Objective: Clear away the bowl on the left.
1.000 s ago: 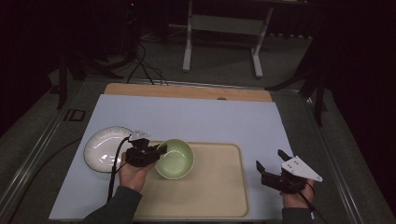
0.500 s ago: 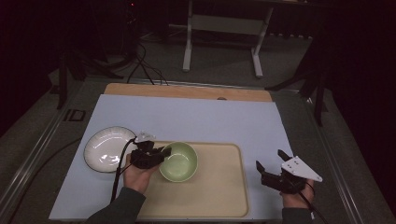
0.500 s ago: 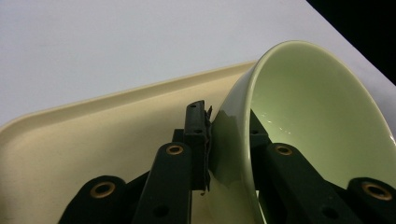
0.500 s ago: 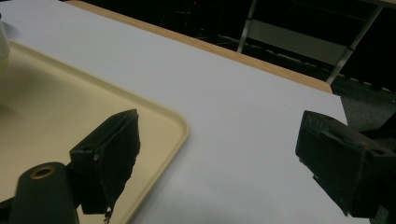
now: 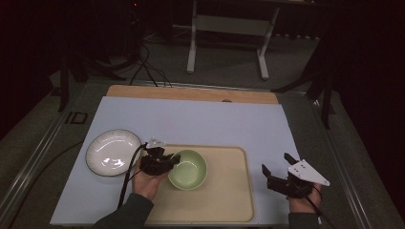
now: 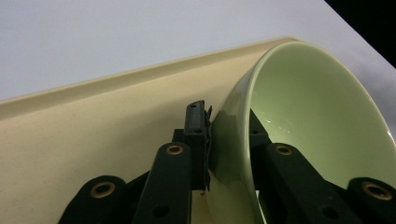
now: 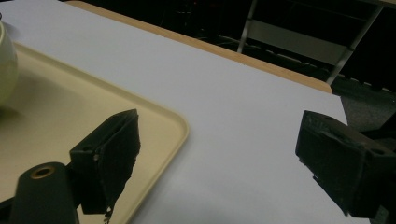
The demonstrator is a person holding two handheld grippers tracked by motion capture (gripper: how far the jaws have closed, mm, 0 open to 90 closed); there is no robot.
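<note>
A pale green bowl (image 5: pixel 188 169) sits on the beige tray (image 5: pixel 224 195), toward its left end. My left gripper (image 5: pixel 174 160) is shut on the bowl's left rim. In the left gripper view one jaw presses the outside of the bowl (image 6: pixel 317 121) and the other sits inside it, with my left gripper (image 6: pixel 226 121) low over the tray (image 6: pixel 93 130). My right gripper (image 5: pixel 276 163) is open and holds nothing, just right of the tray. In the right gripper view my right gripper (image 7: pixel 224 140) spans the tray's corner (image 7: pixel 173 126), and the bowl's edge (image 7: pixel 5 60) shows far left.
A white plate (image 5: pixel 112 151) with a dark rim lies on the pale blue mat (image 5: pixel 205 119) left of the tray. A wooden strip (image 5: pixel 191 93) runs along the mat's far edge. Metal frame legs (image 5: pixel 193 43) and cables stand on the floor beyond.
My left gripper and the bowl in it have shifted a little to the right and toward the person. The right gripper has stayed still.
</note>
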